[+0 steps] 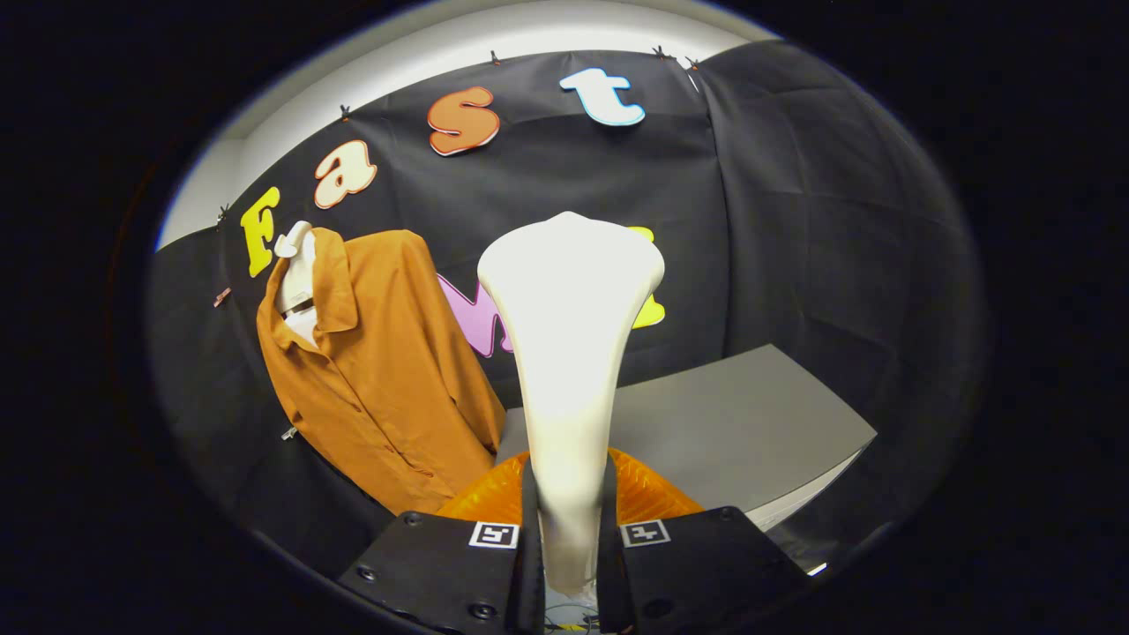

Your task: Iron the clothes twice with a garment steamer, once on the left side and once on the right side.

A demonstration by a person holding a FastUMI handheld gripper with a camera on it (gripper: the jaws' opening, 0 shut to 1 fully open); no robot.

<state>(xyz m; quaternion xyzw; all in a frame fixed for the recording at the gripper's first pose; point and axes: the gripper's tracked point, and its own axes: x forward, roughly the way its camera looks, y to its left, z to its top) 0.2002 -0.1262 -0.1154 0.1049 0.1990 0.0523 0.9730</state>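
Now the gripper [569, 520] pinches the white garment steamer [569, 344] between its fingers, the orange shirt [388, 370] hanging beyond, leftward.

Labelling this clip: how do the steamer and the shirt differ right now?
The steamer is white, smooth and rigid; the shirt is orange-brown, soft cloth. The steamer stands clamped between the gripper fingers; the shirt hangs on a mannequin beyond them, off to the side. The two are apart, not touching.
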